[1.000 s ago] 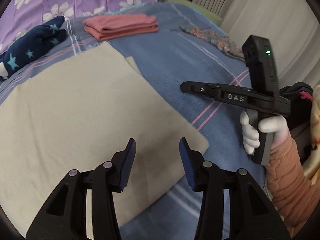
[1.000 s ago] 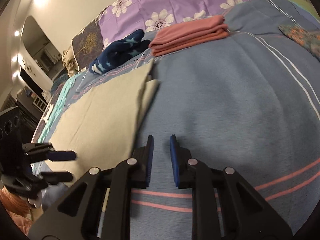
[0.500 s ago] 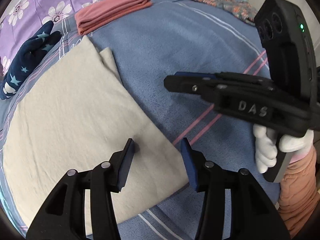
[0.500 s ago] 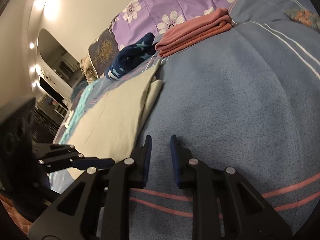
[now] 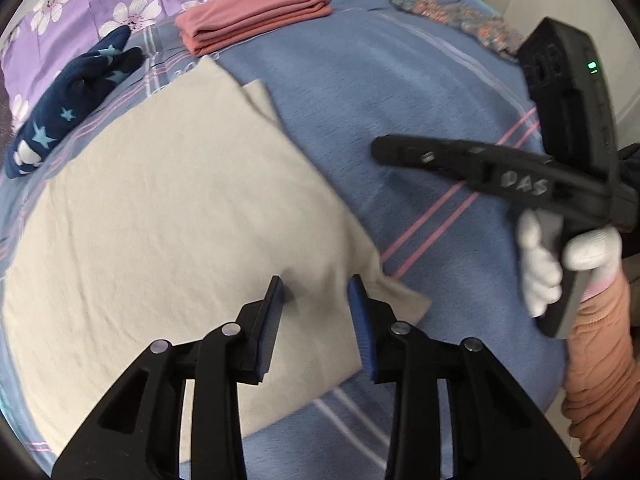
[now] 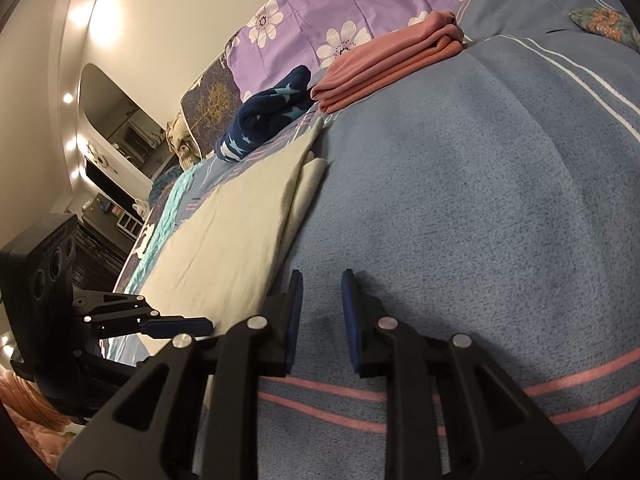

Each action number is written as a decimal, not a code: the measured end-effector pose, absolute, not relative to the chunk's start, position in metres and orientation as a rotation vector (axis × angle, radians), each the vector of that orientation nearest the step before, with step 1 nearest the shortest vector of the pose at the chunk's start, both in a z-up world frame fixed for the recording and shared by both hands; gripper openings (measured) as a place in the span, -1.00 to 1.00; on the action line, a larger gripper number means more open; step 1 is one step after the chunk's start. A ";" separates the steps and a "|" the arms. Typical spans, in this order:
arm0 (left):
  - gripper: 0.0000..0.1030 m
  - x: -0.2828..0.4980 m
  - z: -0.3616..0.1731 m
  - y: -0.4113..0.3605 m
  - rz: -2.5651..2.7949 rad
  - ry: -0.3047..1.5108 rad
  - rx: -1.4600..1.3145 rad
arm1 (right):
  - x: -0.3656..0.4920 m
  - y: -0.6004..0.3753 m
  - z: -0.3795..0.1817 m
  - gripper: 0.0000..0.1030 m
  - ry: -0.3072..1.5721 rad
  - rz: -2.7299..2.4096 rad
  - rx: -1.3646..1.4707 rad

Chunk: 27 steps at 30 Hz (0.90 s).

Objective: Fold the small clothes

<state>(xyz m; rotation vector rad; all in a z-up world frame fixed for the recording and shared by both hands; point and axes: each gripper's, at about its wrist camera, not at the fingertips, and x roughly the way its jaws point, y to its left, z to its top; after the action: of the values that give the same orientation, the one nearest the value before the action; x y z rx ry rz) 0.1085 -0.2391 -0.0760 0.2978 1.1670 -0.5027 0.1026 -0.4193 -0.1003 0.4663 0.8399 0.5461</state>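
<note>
- Now the beige cloth (image 5: pixel 160 216) lies flat on the blue striped blanket (image 5: pixel 360 92), folded at least once, with a lower layer peeking out at its far corner and a small flap at its near right corner.
- Over that near right corner, the left gripper (image 5: pixel 316 296) has dropped closer than it was a second ago; its jaws stand wide, empty, straddling the cloth just inside the edge, and whether the tips touch the fabric I cannot tell.
- Beside the cloth's right edge, the right gripper (image 6: pixel 320 292) has swung in low over bare blanket; its jaws have opened from a slit to a moderate gap and hold nothing.
- Judging by this, both claws are lining up on the near edge to pinch it for the next fold; no grasp is made yet.
- Beyond the cloth's far corner sits a folded pink stack (image 5: pixel 256 24), likely finished work, with a navy star-print garment (image 5: pixel 76 96) off the cloth's far left.
- Farther right of the cloth, a patterned fabric (image 5: pixel 452 20) lies on the blanket.
</note>
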 end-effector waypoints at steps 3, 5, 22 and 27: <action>-0.31 0.104 -0.072 -0.254 -0.569 1.166 0.268 | 0.106 -0.413 -0.100 -0.60 0.850 0.544 0.434; -0.16 0.102 -0.076 -0.271 -0.569 1.156 0.339 | 0.106 -0.415 -0.101 -0.60 0.848 0.551 0.455; -0.95 0.107 -0.082 -0.220 -0.548 1.216 0.108 | 0.120 -0.405 -0.095 -0.50 0.887 0.551 0.434; -0.90 0.114 -0.086 -0.235 -0.597 1.216 0.121 | 0.163 -0.383 -0.090 -0.36 0.952 0.563 0.405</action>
<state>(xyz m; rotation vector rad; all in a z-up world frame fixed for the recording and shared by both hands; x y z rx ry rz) 0.1142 -0.2351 -0.0860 0.1206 1.2161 -0.5969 0.1627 -0.3831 -0.0900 0.4050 0.9515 0.5630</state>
